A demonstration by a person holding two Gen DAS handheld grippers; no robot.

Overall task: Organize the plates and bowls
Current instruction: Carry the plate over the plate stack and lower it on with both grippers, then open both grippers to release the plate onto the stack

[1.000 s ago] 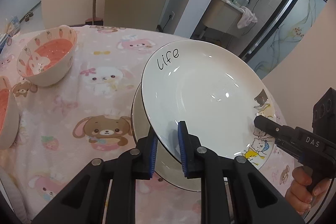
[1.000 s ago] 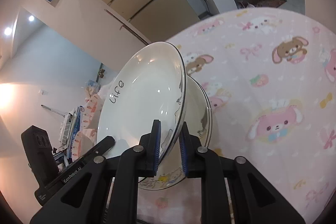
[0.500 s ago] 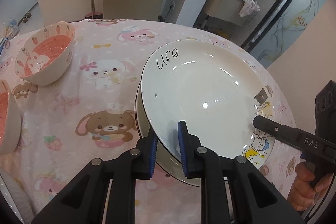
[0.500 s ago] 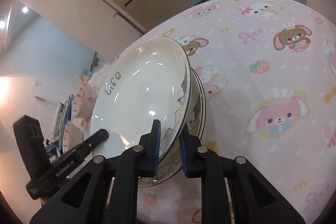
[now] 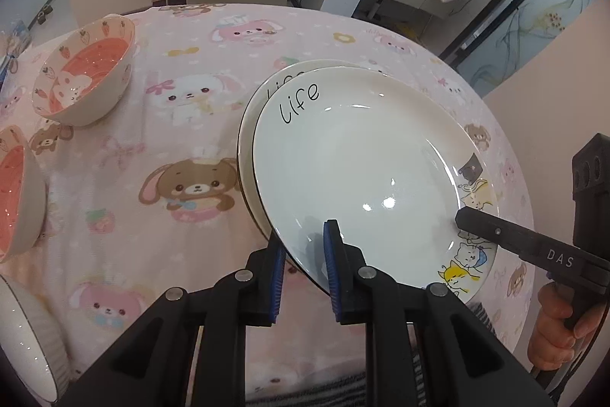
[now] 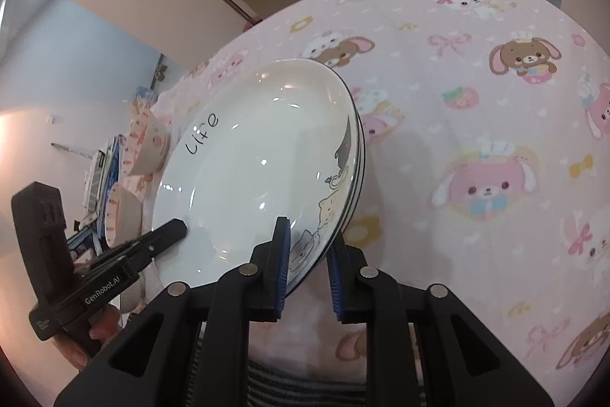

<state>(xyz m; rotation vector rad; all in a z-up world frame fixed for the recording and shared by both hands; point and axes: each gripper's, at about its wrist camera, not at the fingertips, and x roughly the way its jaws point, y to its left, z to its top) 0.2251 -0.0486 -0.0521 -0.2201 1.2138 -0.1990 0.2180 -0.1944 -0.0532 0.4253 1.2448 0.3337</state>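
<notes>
- My top plate (image 5: 358,170) has come down from its tilt and now sits nested on the lower plate (image 5: 254,102).
- Both my grippers, left (image 5: 303,266) and right (image 6: 305,264), have spread apart, rim loose between.

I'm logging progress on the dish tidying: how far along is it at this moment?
In hand: both the left hand-held gripper and the right hand-held gripper straddle the rim of the white "Life" plate, which sits nearly nested on the matching lower plate; their jaws look parted. Left: the pink strawberry-print bowl and the second pink bowl stand apart, unstacked, and a ribbed white dish sits at the edge.
</notes>
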